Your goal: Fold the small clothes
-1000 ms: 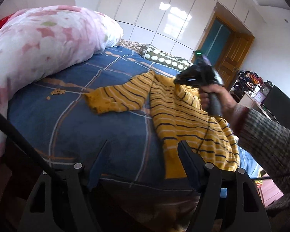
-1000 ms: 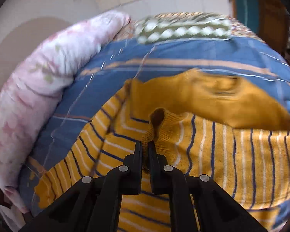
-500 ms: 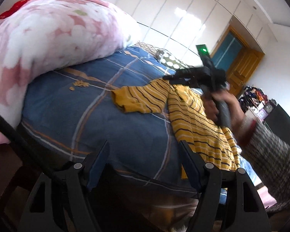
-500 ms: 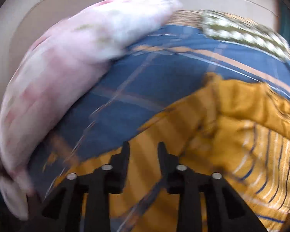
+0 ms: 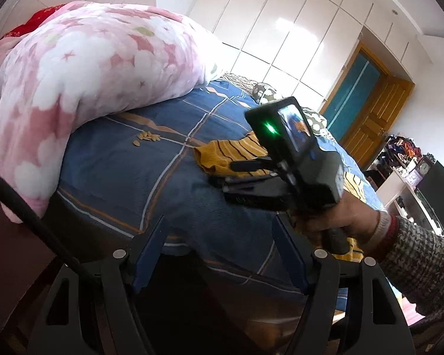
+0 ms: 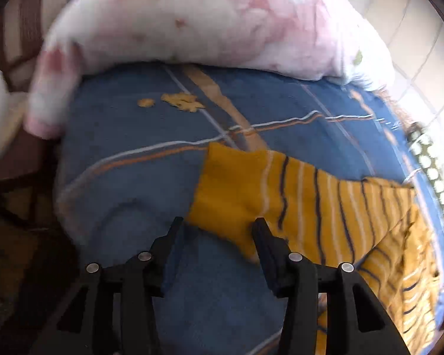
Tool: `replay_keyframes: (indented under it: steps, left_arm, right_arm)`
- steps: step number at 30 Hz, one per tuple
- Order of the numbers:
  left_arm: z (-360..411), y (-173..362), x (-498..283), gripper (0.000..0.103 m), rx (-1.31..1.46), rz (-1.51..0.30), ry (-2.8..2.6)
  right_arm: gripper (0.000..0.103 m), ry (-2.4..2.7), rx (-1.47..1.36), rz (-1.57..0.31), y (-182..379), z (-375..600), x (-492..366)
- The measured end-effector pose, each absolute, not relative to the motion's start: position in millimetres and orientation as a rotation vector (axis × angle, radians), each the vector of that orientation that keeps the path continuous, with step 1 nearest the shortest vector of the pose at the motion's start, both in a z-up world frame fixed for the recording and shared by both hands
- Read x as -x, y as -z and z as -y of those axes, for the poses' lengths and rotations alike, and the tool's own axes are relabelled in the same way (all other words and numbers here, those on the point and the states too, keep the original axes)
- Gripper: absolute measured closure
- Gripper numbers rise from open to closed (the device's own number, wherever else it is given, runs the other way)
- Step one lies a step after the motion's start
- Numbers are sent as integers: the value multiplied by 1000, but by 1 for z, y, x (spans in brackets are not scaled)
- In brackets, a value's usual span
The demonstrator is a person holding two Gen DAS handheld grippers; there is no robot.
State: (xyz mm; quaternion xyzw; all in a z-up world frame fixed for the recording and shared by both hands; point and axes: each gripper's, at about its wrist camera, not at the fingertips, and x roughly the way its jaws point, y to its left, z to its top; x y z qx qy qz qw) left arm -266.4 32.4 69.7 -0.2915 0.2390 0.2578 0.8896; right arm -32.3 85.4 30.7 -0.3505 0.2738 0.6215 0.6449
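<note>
Mustard sweater [image 6: 325, 207] with navy and white stripes; blue plaid bedsheet [image 6: 133, 195]

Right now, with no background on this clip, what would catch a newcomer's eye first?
Probably the yellow striped sweater, spread on the blue bed cover, one sleeve end lying just ahead of the open right gripper. Next, the big pink floral blanket, heaped along the far side of the bed. The left gripper is open too, over the bed's near edge.
</note>
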Motion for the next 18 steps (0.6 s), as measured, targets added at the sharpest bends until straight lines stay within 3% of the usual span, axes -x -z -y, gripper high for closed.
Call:
replay_keyframes:
  steps: [2,7,11,18]
  left_arm:
    - [-31,-73,261,31,599,-498,-525]
    - [-25,-86,243,31,554,-504,-497]
    - [-17,-100,220,27,494,-503,-469]
    - [-11,-98,159,26,456,-566,-409]
  right_arm:
    - [95,-1393,730,-668,-40,-89,22]
    - [95,-1292,405,-670,-104,-46,-53]
    - [95,-1086,117,-729,-134,36,-167]
    - [95,-630,-182,-896,-74,213,-332]
